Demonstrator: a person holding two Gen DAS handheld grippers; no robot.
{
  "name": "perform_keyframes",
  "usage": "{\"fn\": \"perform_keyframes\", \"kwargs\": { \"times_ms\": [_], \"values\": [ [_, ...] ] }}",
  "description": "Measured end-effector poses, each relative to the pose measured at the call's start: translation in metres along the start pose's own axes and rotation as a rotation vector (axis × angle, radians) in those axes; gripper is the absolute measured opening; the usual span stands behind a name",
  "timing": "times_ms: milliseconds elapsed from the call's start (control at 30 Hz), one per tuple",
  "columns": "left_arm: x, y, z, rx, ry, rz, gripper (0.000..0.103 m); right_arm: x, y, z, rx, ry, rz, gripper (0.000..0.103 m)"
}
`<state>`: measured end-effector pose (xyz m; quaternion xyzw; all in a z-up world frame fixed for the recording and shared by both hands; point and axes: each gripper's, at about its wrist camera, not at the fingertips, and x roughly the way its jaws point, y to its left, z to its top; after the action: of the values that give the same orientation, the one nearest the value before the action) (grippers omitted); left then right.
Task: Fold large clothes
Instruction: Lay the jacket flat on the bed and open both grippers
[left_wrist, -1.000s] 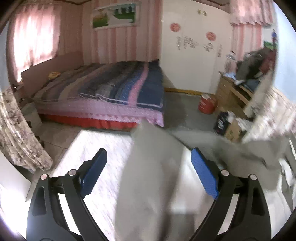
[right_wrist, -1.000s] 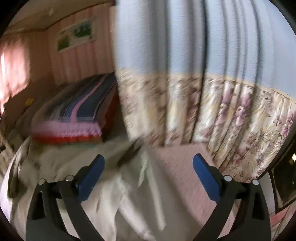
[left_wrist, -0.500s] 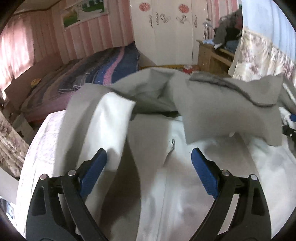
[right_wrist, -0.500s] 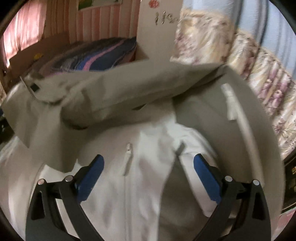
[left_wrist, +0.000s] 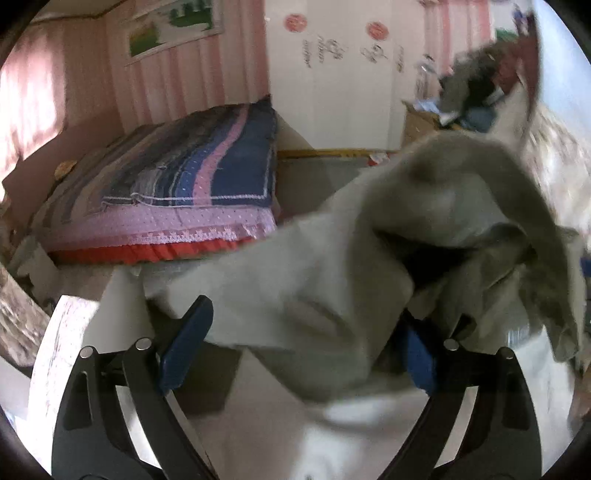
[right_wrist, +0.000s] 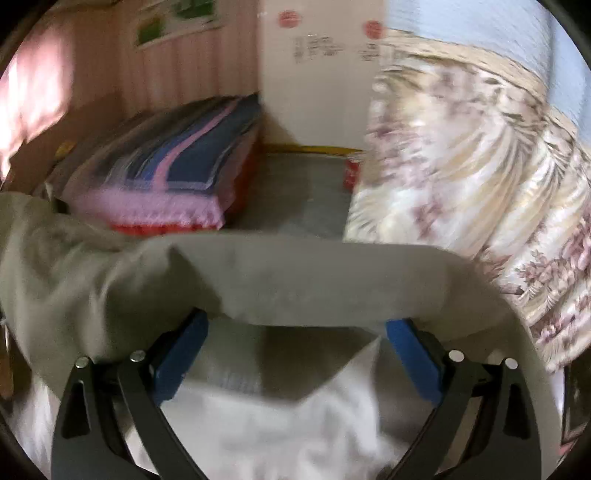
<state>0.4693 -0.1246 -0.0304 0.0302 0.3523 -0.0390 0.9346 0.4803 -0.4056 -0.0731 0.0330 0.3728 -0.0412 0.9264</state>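
Note:
A large light grey jacket (left_wrist: 332, 280) with a white inner side lies heaped on a white patterned table cover (left_wrist: 62, 350). In the left wrist view, blurred grey folds drape over and between the blue pads (left_wrist: 184, 347) of my left gripper (left_wrist: 301, 350), which is open. A grey band of the same jacket (right_wrist: 314, 288) stretches across the fingertips of my right gripper (right_wrist: 297, 354), also open, with white fabric (right_wrist: 295, 424) below it. The pad tips are partly hidden by cloth.
A bed (left_wrist: 184, 192) with a striped blue and pink cover stands beyond the table. A floral curtain (right_wrist: 480, 184) hangs close on the right. Behind are a white wardrobe (left_wrist: 332, 92), a cluttered desk (left_wrist: 461, 103) and a red container (right_wrist: 351, 173) on the floor.
Both grippers have pushed in lower under the jacket. Grey fabric that lay ahead of the fingers now rides over their tips, lifted and blurred with motion.

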Motion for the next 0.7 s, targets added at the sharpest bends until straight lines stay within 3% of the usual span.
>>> {"fn": "perform_keyframes", "kwargs": {
  "times_ms": [100, 167, 267, 367, 533, 700],
  "values": [
    [-0.004, 0.006, 0.008, -0.002, -0.022, -0.016, 0.095, 0.011, -0.015, 0.016, 0.068, 0.025, 0.036, 0.097],
    [-0.003, 0.003, 0.007, 0.036, -0.019, -0.022, 0.096, 0.020, -0.024, 0.018, 0.127, 0.083, 0.104, 0.097],
    [-0.006, 0.008, -0.007, 0.050, 0.022, -0.096, 0.096, 0.027, -0.037, 0.015, 0.195, 0.149, 0.203, 0.097],
    [-0.021, 0.011, -0.021, 0.048, 0.040, -0.197, 0.098, 0.006, -0.044, 0.002, 0.175, 0.107, 0.225, 0.097],
    [-0.052, 0.007, -0.044, 0.034, 0.009, -0.261, 0.100, -0.050, -0.048, -0.028, 0.167, 0.028, 0.282, 0.097],
    [-0.089, 0.018, -0.070, -0.003, -0.059, -0.213, 0.100, -0.102, -0.040, -0.059, 0.109, -0.026, 0.247, 0.097]
  ]
}}
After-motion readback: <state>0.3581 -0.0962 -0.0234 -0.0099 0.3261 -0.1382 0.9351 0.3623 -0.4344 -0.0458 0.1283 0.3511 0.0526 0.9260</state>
